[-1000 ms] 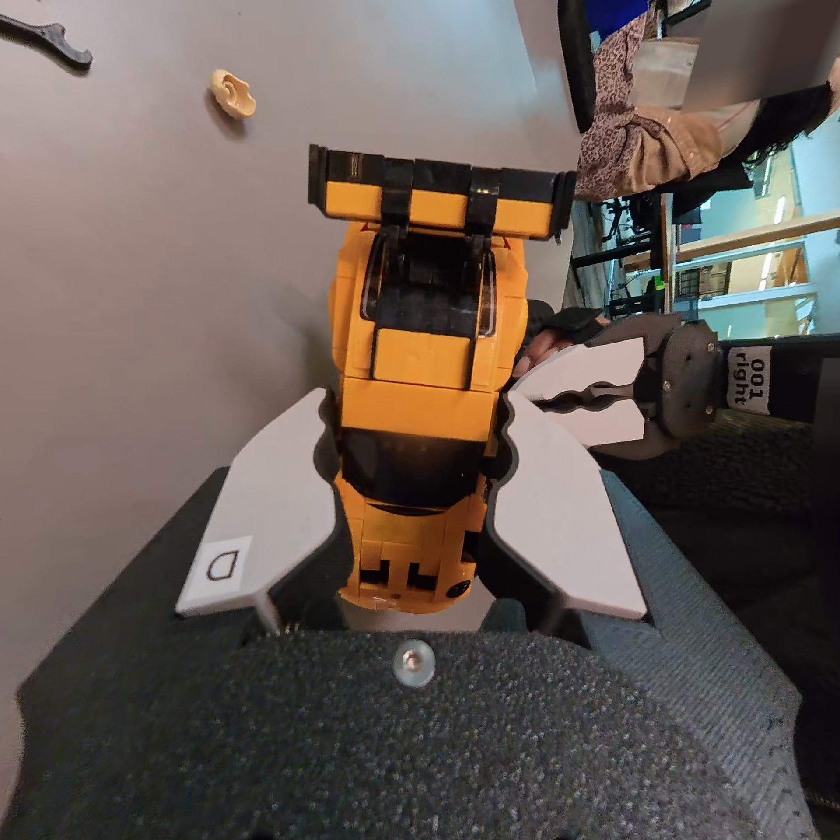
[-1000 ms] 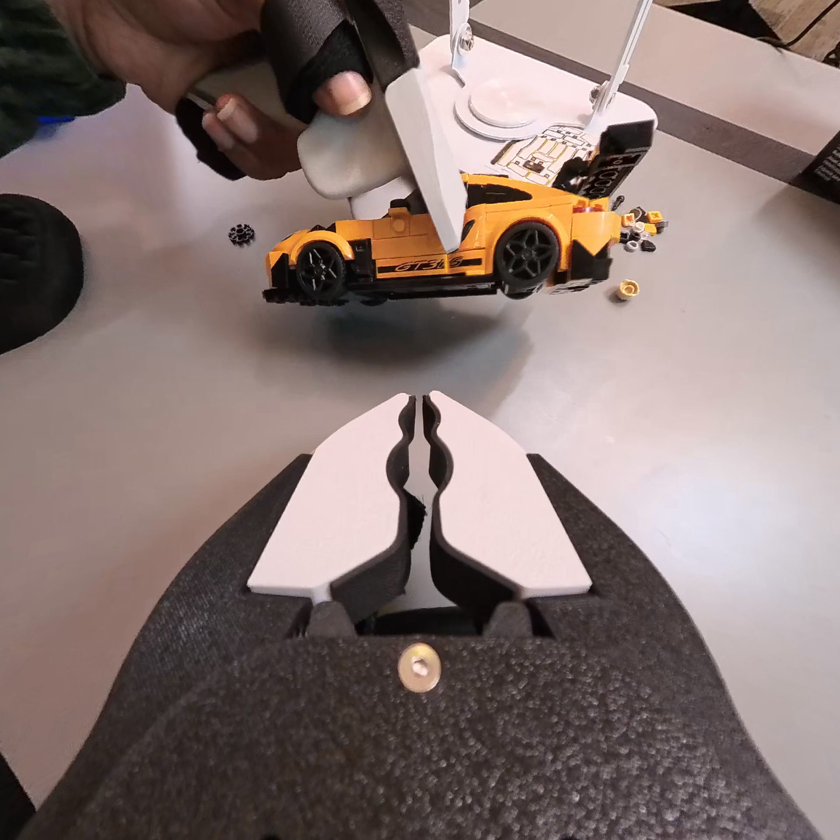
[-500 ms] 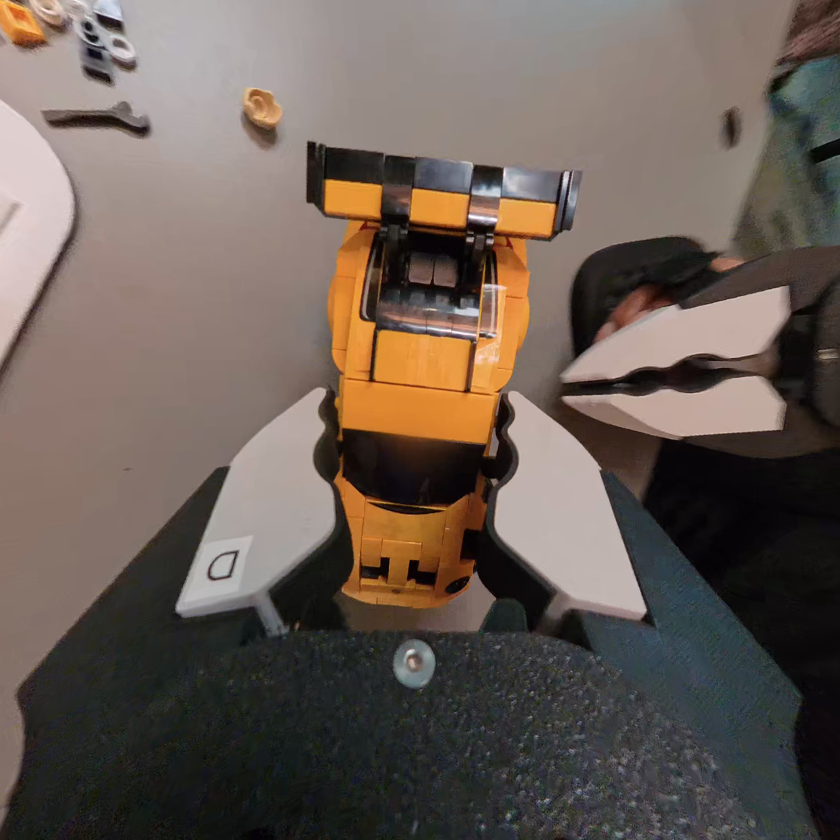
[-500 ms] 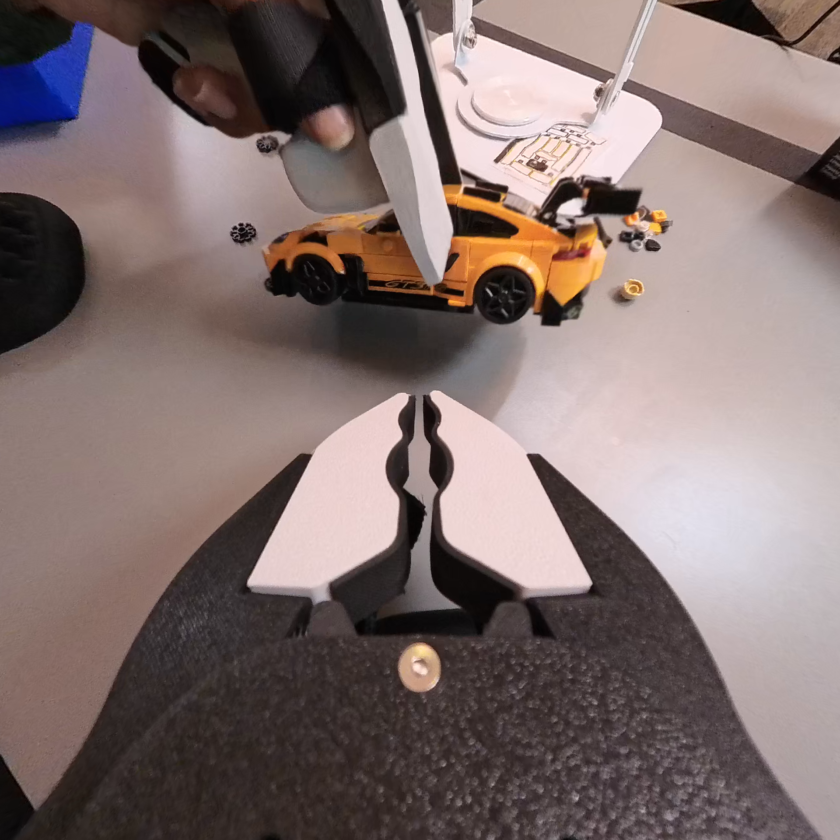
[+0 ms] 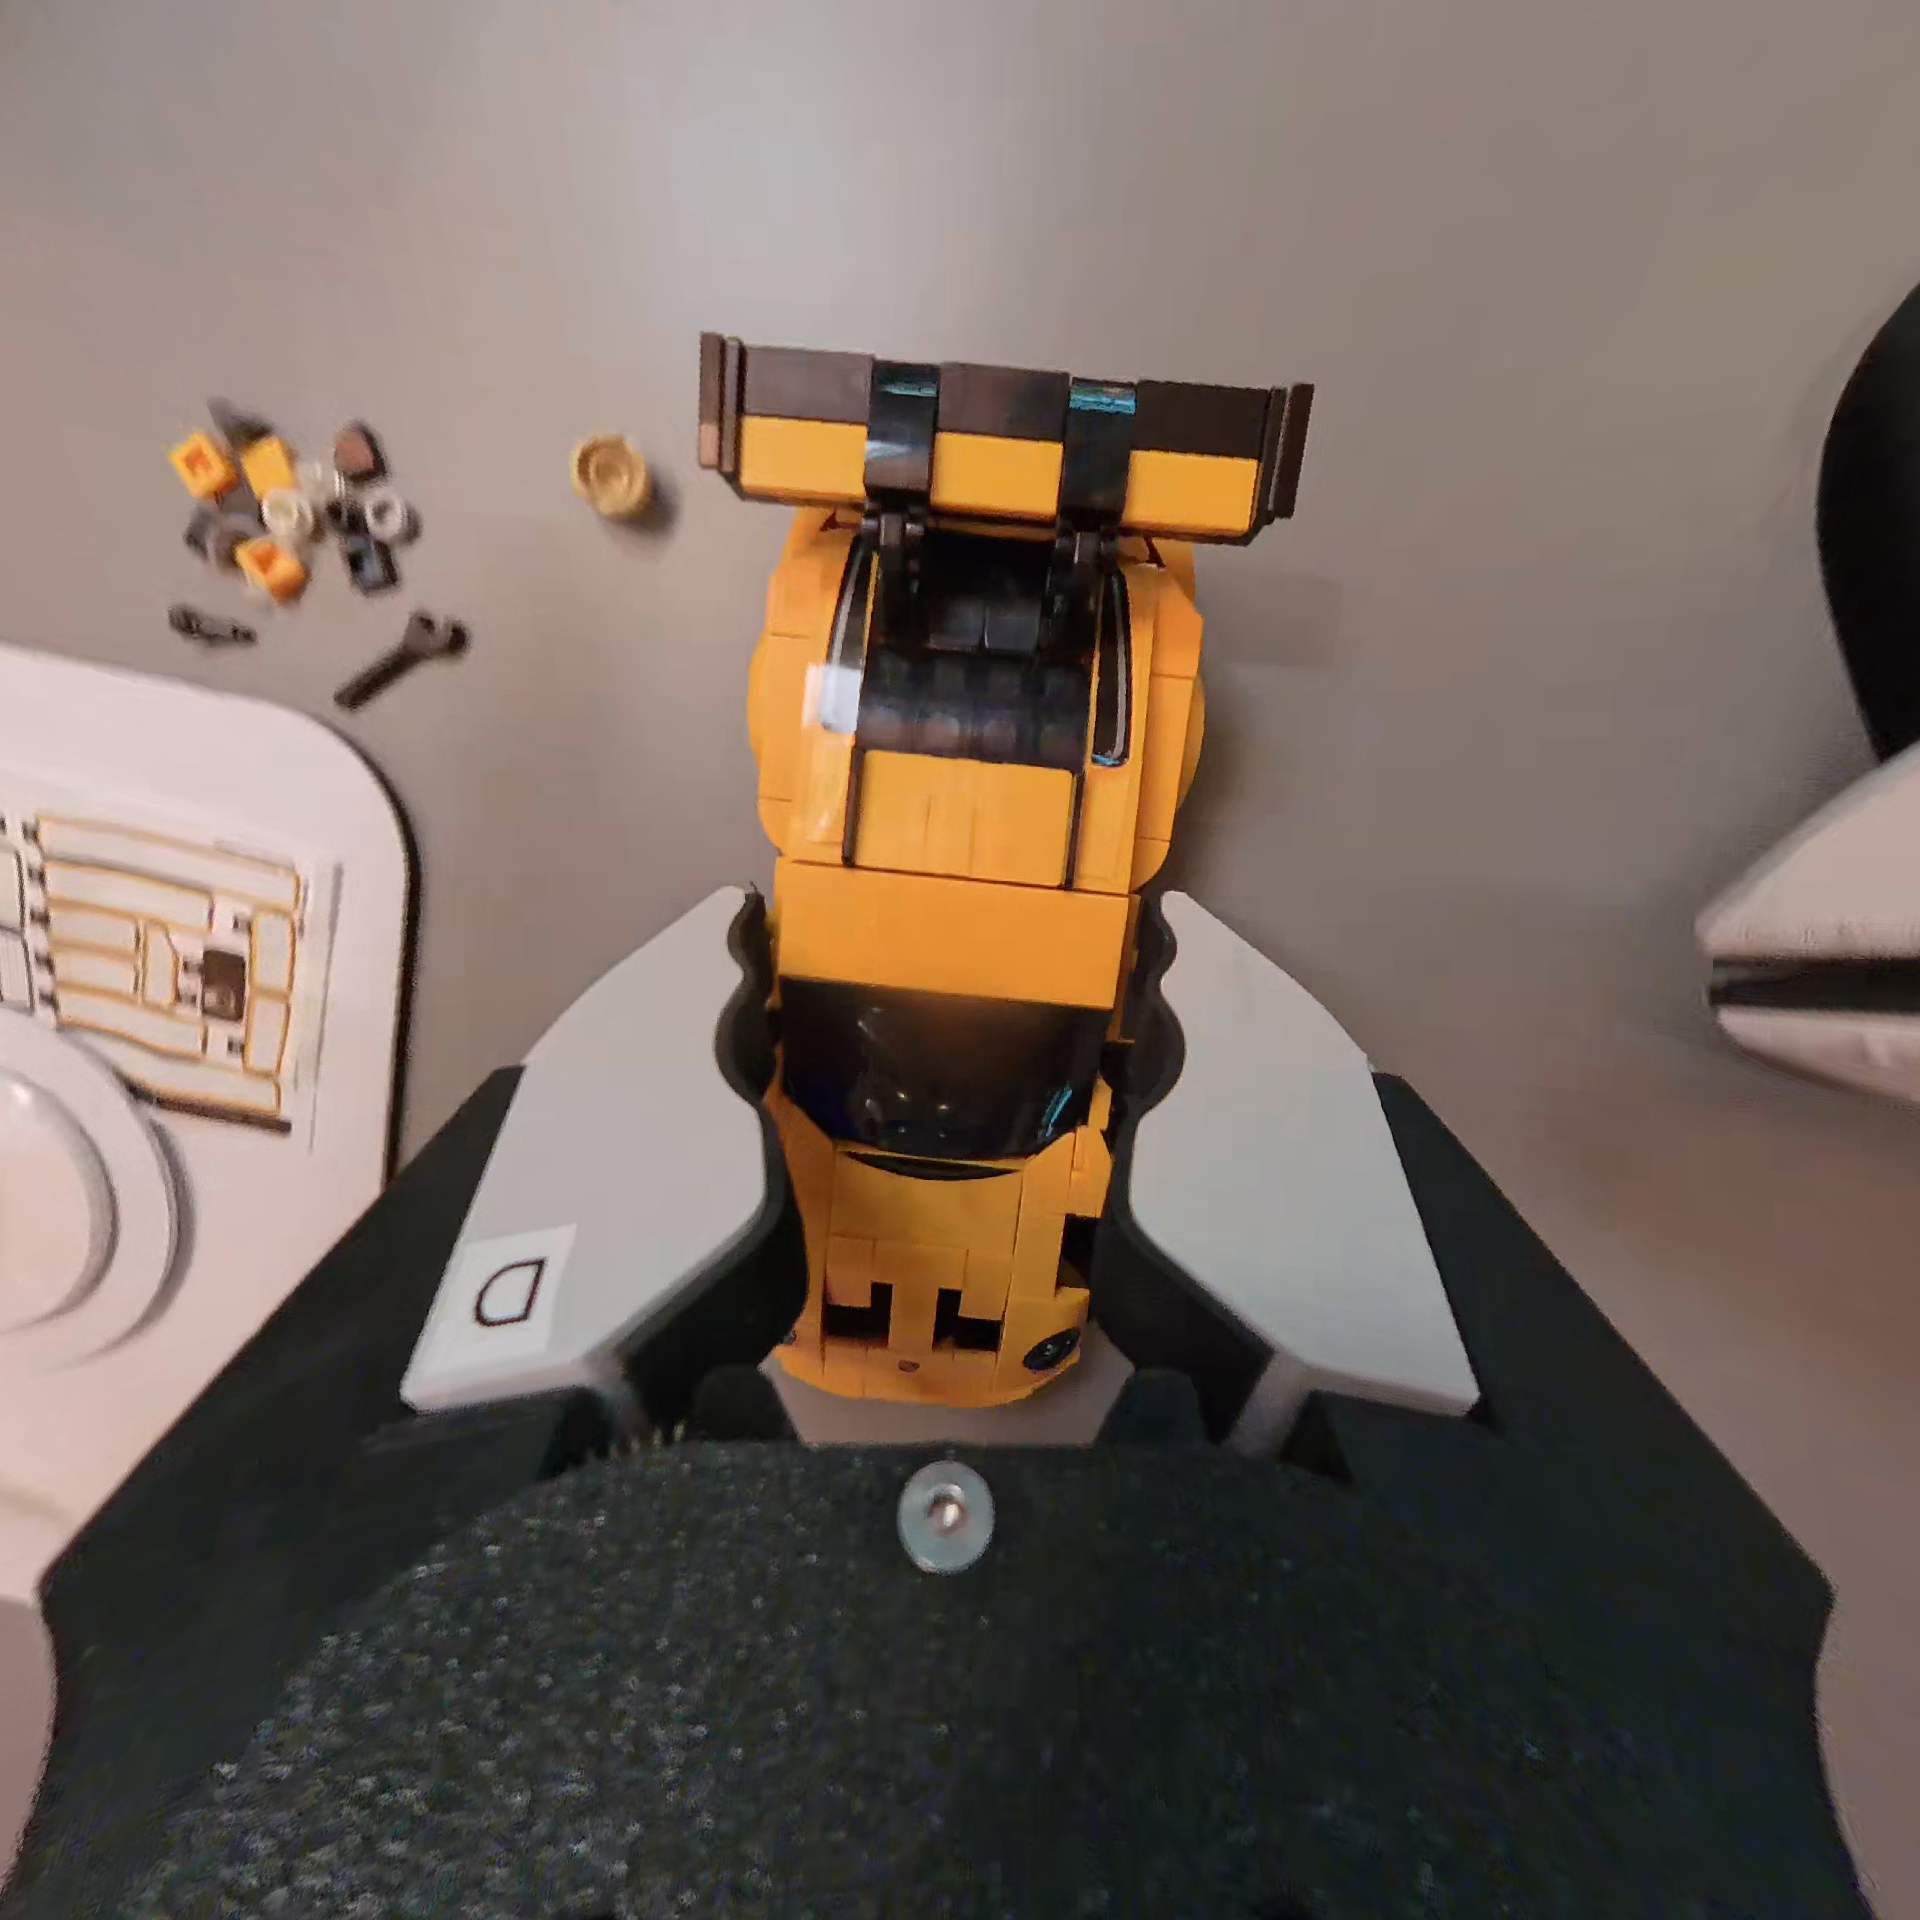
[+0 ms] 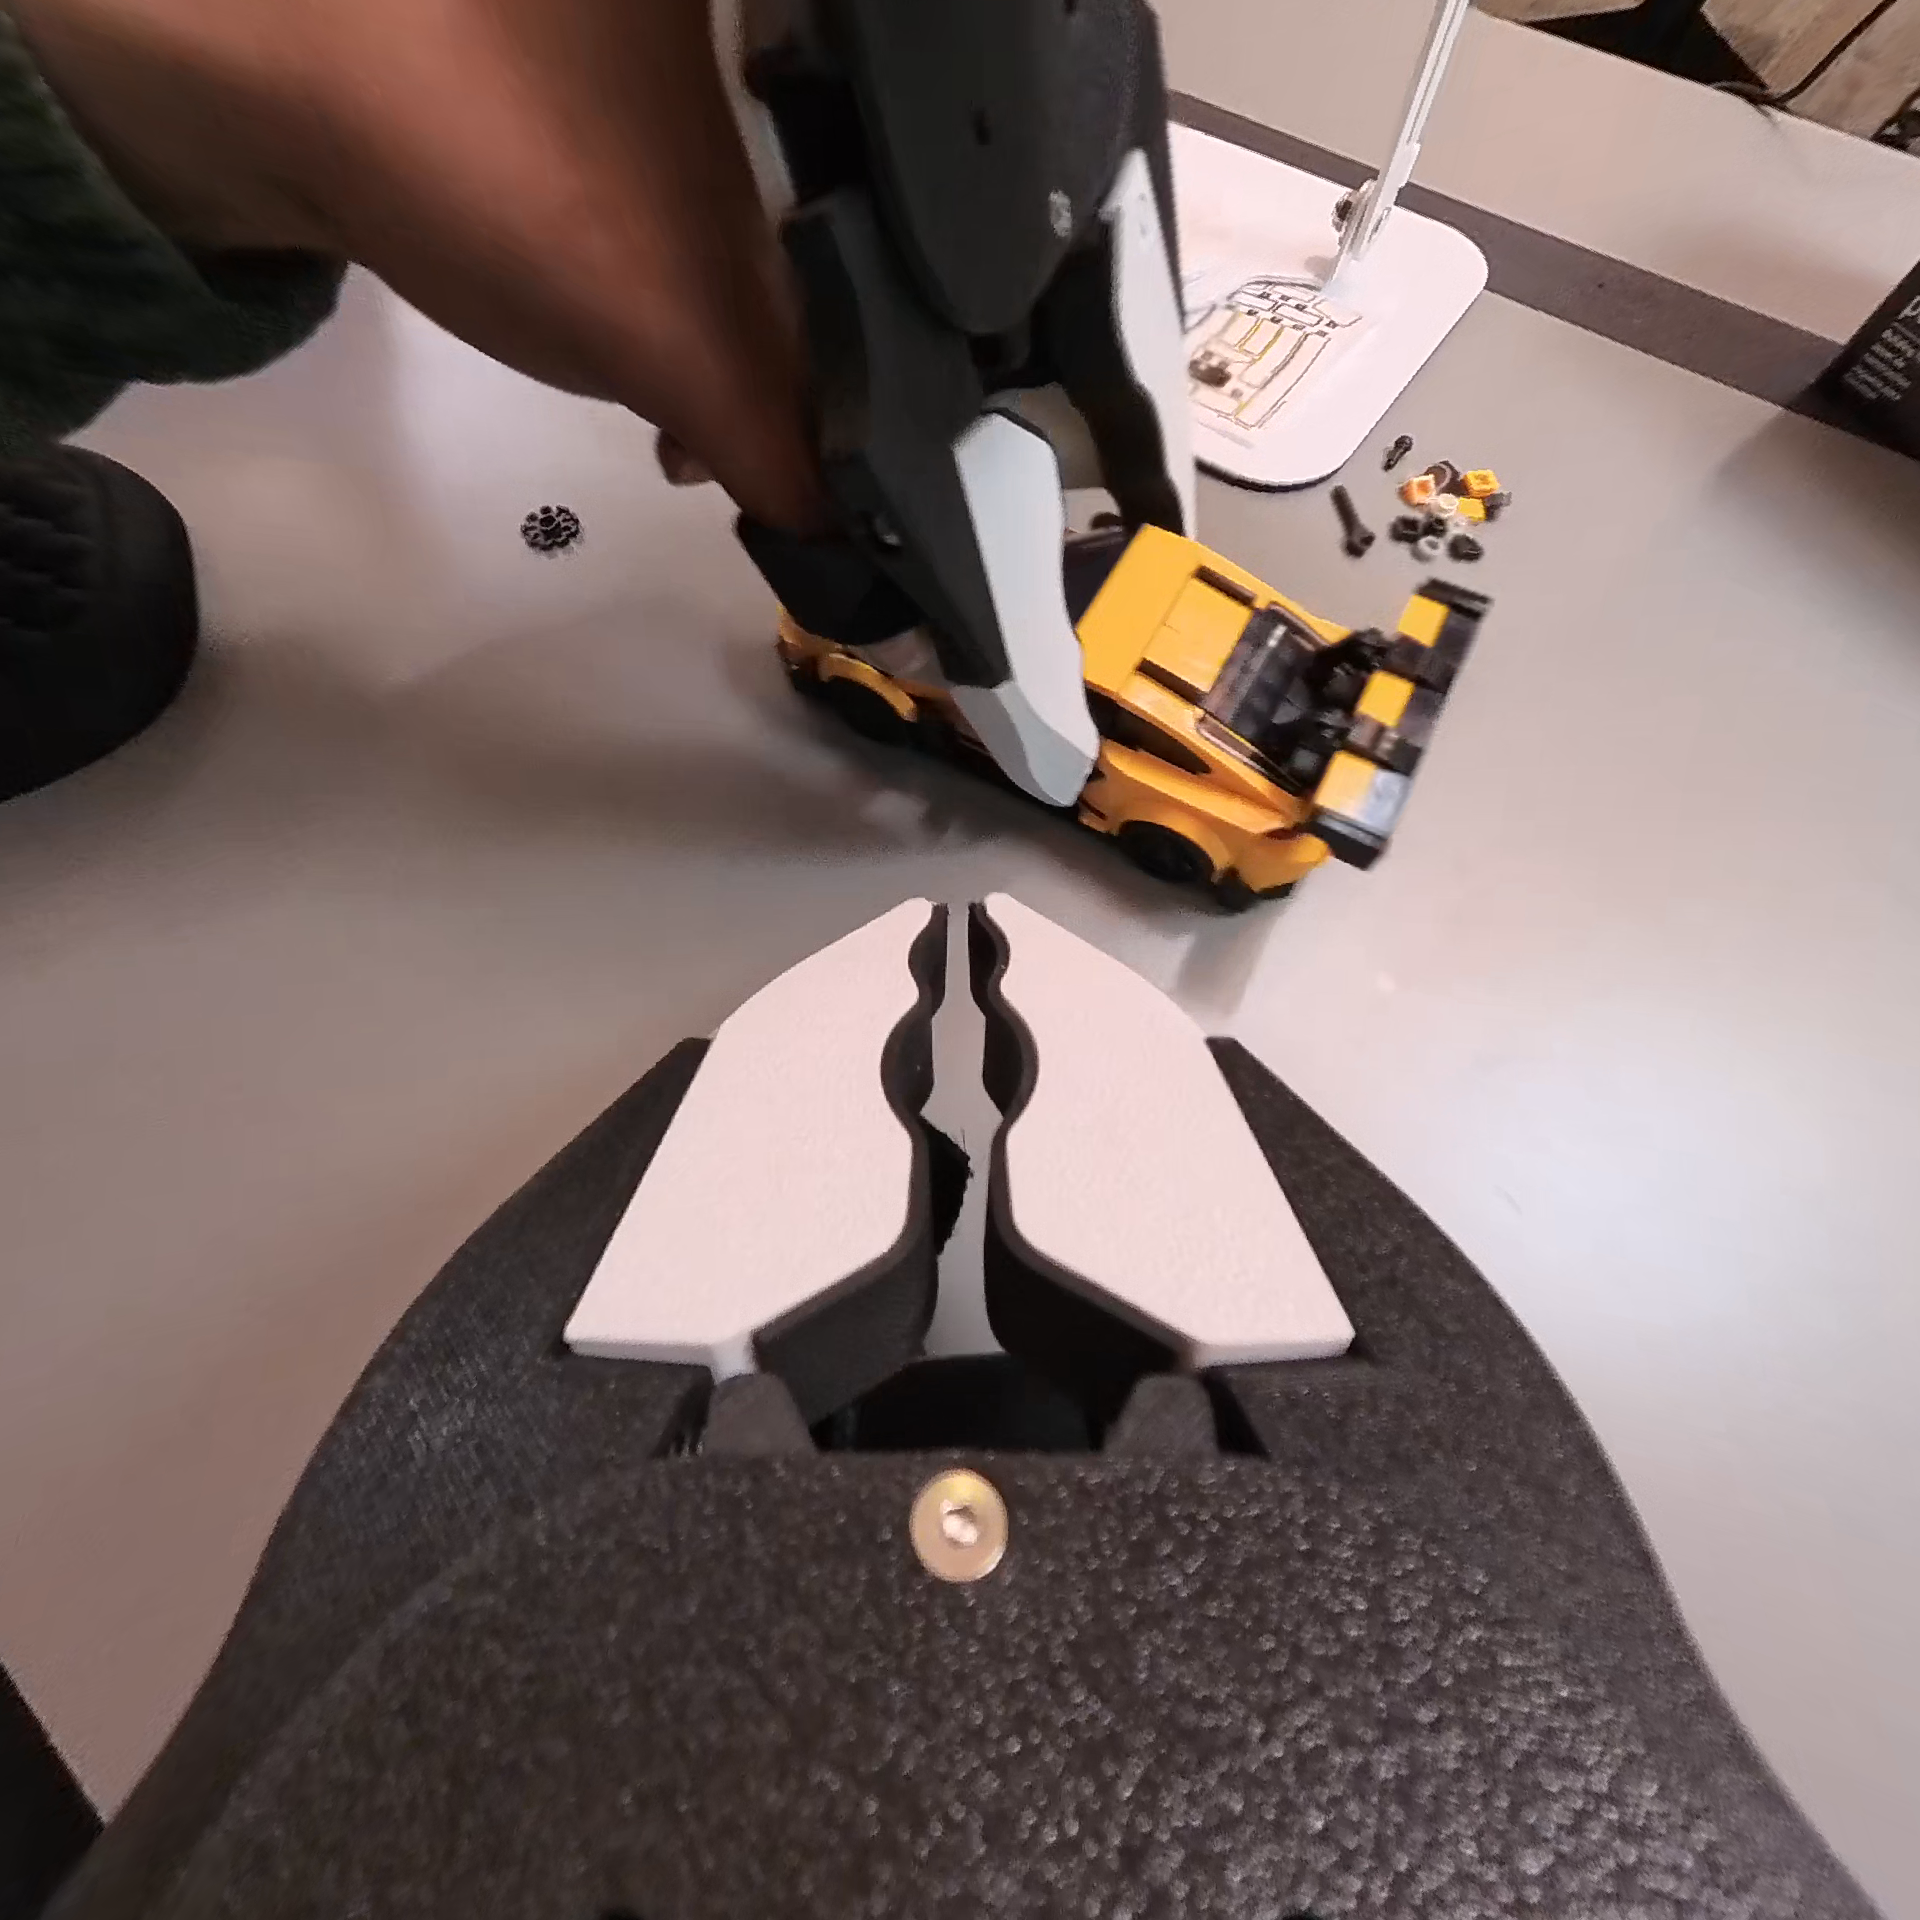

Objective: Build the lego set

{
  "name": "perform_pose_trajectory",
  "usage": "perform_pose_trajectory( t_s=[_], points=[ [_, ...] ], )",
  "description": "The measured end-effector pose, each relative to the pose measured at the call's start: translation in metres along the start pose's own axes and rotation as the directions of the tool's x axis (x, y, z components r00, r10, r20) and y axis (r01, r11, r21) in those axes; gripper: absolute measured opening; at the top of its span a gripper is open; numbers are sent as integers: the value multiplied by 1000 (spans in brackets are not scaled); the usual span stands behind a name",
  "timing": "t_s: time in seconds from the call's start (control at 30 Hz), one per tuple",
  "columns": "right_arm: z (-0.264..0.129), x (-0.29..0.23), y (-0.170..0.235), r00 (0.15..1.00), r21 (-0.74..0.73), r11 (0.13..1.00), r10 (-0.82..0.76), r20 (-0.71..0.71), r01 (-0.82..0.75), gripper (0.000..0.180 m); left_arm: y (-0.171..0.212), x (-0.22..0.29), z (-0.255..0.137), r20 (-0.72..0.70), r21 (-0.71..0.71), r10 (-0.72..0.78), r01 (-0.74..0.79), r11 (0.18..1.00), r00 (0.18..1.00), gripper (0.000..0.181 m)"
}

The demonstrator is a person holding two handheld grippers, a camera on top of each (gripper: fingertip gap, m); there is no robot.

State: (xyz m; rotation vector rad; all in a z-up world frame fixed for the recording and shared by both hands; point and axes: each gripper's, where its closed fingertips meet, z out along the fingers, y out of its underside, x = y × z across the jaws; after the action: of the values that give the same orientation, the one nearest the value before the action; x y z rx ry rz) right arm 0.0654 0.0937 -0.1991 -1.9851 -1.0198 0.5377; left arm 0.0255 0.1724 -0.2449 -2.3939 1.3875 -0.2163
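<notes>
An orange and black lego car (image 5: 966, 831) with a black and orange rear wing (image 5: 1003, 447) sits between my left gripper's (image 5: 956, 904) fingers, which are shut on its sides at the cabin, nose toward the camera. In the right wrist view the car (image 6: 1195, 675) is low at the grey table, wing toward the right, with the left gripper's near finger (image 6: 1023, 644) across its side and a hand on the handle. I cannot tell if the wheels touch. My right gripper (image 6: 958, 909) is shut and empty, just short of the car; it also shows at the right edge of the left wrist view (image 5: 1818, 987).
A pile of small loose pieces (image 5: 281, 499), a tan round piece (image 5: 613, 476) and a black wrench-shaped piece (image 5: 400, 660) lie left of the car. A white stand base (image 5: 208, 748) holds a sticker sheet (image 5: 166, 945). A black gear piece (image 6: 549, 528) lies far left. The left tips stand about 8 cm off the tan round piece (image 5: 613, 476).
The left gripper has swung the car around and brought it down from mid-air to the table near the loose pieces. The right gripper stays shut and now sits farther to the car's side.
</notes>
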Motion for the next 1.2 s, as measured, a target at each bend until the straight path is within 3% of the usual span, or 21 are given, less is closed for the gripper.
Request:
perform_pose_trajectory(
  t_s=[0.5, 0.77, 0.93, 1.2],
  points=[
    [-29, 34, 11, 996, 36, 996, 81, -39, -80, 5, -140, 23, 58, -93, 15, 102, -101, 995, 990, 67],
    [-53, 64, 30, 981, 33, 987, 158, -113, -156, 4, -187, 34, 78, -109, -13, 113, -115, 993, 988, 67],
    [-65, 73, 44, 969, 22, 981, 192, -153, -191, 4, -181, 33, 75, -112, -11, 121, -123, 992, 986, 67],
    [-66, 66, 55, 969, -24, 983, 173, -179, -180, 4, -101, 11, 43, -102, -41, 111, -116, 992, 988, 67]
  ],
)
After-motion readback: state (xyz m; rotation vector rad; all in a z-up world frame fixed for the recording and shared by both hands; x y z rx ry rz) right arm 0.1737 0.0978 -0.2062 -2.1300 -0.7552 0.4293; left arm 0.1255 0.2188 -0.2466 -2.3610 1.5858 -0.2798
